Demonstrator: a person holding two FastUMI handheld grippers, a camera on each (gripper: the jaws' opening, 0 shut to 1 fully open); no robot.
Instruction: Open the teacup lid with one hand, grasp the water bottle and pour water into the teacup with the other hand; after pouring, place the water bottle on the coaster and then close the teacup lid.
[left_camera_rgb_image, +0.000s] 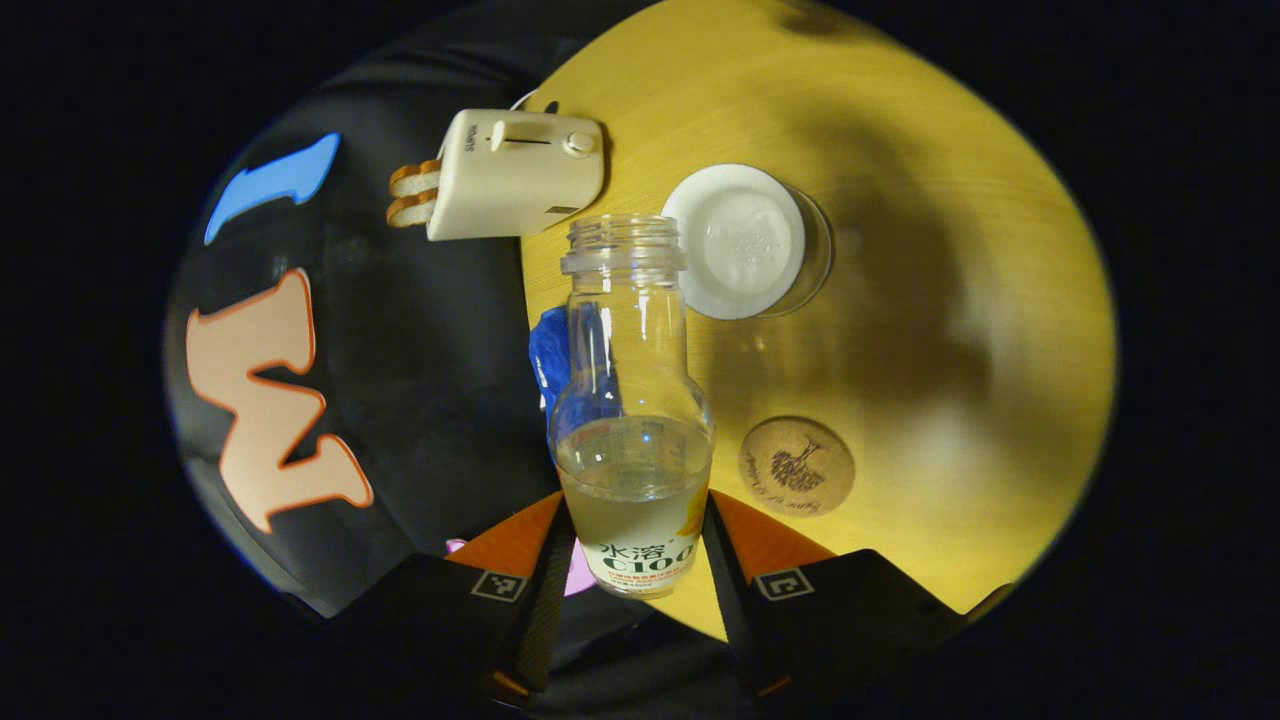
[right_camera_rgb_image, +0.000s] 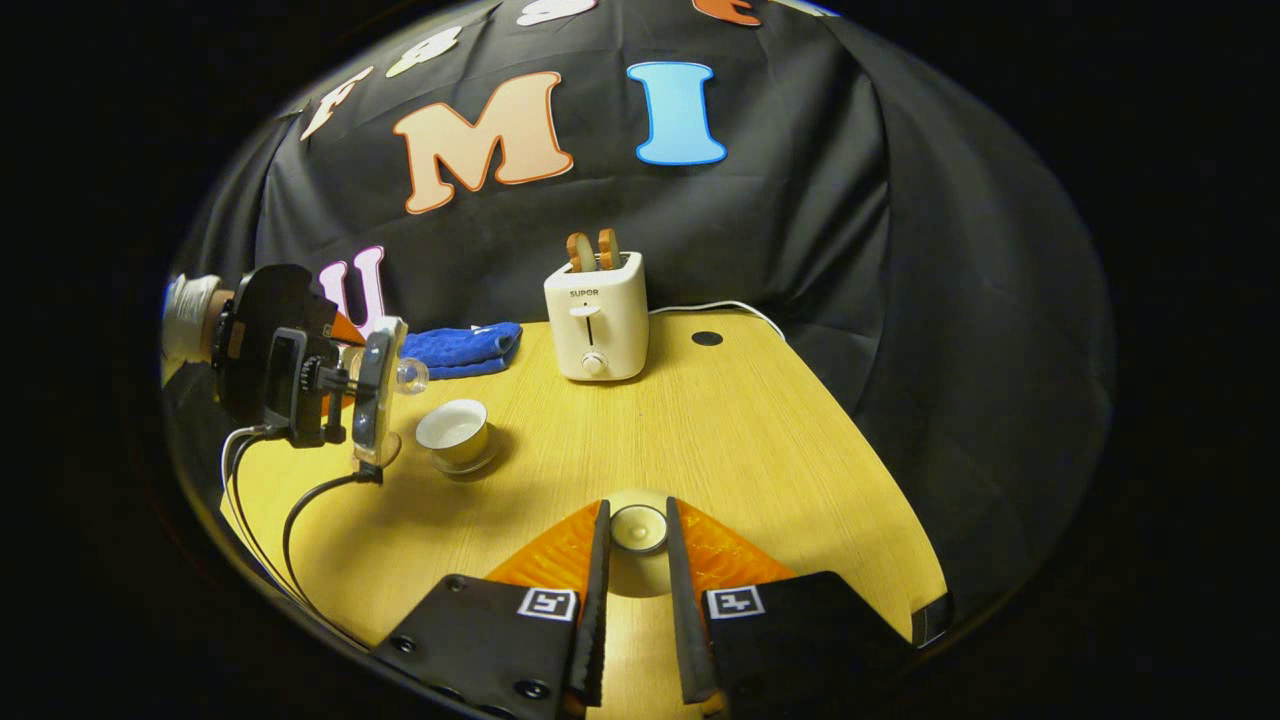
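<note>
Two tools going at once here. In the left gripper view, the left tool is clamping the bottle low down on its label, both fingers pressing on its sides. That bottle is uncapped, water sitting in roughly the lower half, and it's tipped over sideways relative to the bench, mouth pointing toward the cup. Going left to right in that view: the toaster with two slices sticking out, a bit of blue cloth showing behind the glass, then the bottle, then the cup with its white inside wide open just beside the bottle's mouth, and the round coaster lying bare on the bench nearer the tool.

In the right gripper view, far left, the left tool is hanging over the bench with the bottle's neck poking out sideways, just above and left of the cup, which is sitting on its saucer. Cables are trailing down from it. Further right there's the cloth folded by the wall, then the toaster standing upright. Bottom middle, the right tool is gripping the lid between its fingers, up off the bench and well apart from the cup.
</note>
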